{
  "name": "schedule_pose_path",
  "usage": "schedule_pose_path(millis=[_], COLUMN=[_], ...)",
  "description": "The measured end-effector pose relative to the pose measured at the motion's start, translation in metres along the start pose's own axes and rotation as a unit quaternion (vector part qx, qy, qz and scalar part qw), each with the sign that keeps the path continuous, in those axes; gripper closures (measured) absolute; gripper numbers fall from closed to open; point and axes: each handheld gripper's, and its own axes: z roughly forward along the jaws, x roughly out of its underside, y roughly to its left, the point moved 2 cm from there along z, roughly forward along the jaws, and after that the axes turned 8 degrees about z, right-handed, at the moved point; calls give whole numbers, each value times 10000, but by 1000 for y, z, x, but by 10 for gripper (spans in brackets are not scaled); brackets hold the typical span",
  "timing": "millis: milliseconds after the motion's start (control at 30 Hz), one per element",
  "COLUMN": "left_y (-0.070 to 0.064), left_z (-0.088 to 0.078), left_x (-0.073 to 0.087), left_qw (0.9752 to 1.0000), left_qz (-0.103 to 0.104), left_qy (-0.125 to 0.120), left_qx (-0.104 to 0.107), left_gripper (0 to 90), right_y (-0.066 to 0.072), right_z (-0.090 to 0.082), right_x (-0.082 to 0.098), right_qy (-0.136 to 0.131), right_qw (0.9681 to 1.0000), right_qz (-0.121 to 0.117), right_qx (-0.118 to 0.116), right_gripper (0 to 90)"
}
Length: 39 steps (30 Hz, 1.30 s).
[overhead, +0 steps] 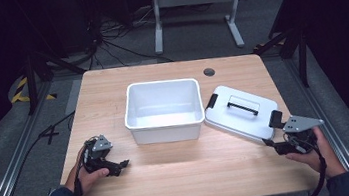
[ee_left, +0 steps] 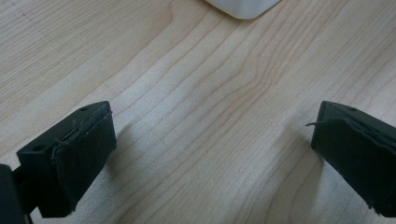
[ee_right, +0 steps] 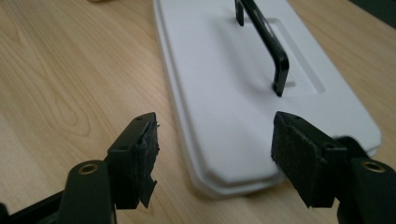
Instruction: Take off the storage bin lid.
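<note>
Lid lies flat, right of bin. Right gripper approaches its near corner, jaws spread, empty. Left gripper idle, released. Next: straddle edge, clamp.

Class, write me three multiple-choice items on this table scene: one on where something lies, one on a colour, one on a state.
1. Where does the lid lie?
A. flat on the table, right of the bin
B. on top of the bin
C. inside the bin

2. What colour is the lid's handle?
A. white
B. black
C. red

3. How does the right tool stand?
A. shut on the handle
B. open, near the lid's end
C. shut on the bin's rim

Key: 1 A, the high view shows the lid on the wooden table beside the white bin. 2 B, the handle is black against the white lid. 3 B, the right gripper view shows the jaws apart, with the lid's end just ahead of them.
</note>
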Motion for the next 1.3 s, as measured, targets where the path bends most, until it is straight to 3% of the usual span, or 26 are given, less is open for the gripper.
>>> schedule_pose_path(millis=[300,433,500,633,833,1300], left_y=[0,0,0,1,0,-1], left_z=[0,1,1,1,1,0], left_x=[0,-1,-1,-1,-1,0], left_qw=[10000,10000,10000,10000,10000,10000], left_qz=[-13,-2,2,22,-14,-27], left_qy=[13,18,33,32,26,30], left_qx=[16,24,55,40,8,1], left_gripper=[3,1,1,2,4,5], right_y=[3,4,4,-2,-7,-8], right_z=[0,9,10,12,15,15], right_x=[35,52,54,61,62,62], right_qy=[99,228,259,91,185,202], right_qw=[9989,9978,9979,9952,9920,9917], right_qz=[449,617,587,968,1248,1271], right_qx=[46,94,117,105,-60,-78], right_gripper=[296,283,270,220,198,196])
